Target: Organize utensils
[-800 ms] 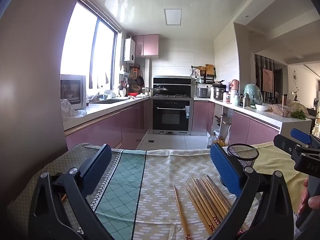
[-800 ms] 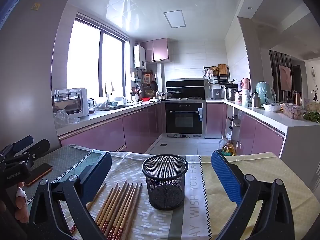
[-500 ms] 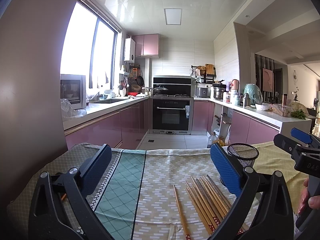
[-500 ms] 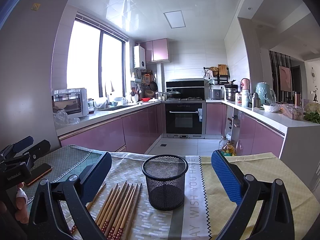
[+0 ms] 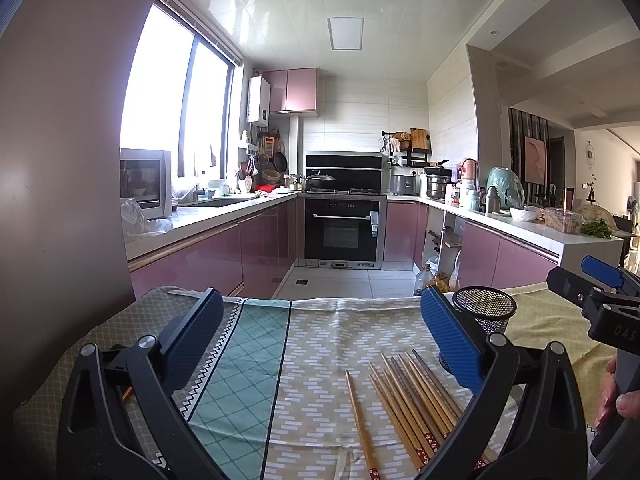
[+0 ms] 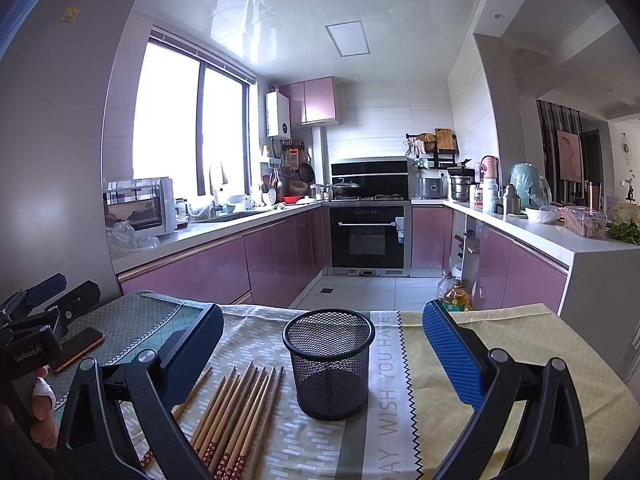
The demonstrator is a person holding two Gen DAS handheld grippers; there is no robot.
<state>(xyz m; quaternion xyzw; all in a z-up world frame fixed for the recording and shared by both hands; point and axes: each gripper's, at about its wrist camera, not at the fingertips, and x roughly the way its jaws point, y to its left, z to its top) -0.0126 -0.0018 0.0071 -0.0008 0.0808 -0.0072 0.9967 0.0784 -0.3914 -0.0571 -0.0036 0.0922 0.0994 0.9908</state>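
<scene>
Your kitchen, straight ahead of both tongs

Past the tong tips you face a black oven (image 5: 341,236) set among pink base cabinets (image 6: 280,256) under white counters (image 5: 208,222); a bright window (image 6: 188,120) lights the side left of the tongs, a ceiling panel (image 5: 346,33) sits overhead, pale floor tiles (image 6: 360,292) run between, and a patterned tablecloth (image 5: 320,344) lies directly beneath them.

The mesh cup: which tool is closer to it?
Right. The cup stands straight ahead between the right tool's open fingers; the left tool sits off to its left, facing the chopsticks.
</scene>
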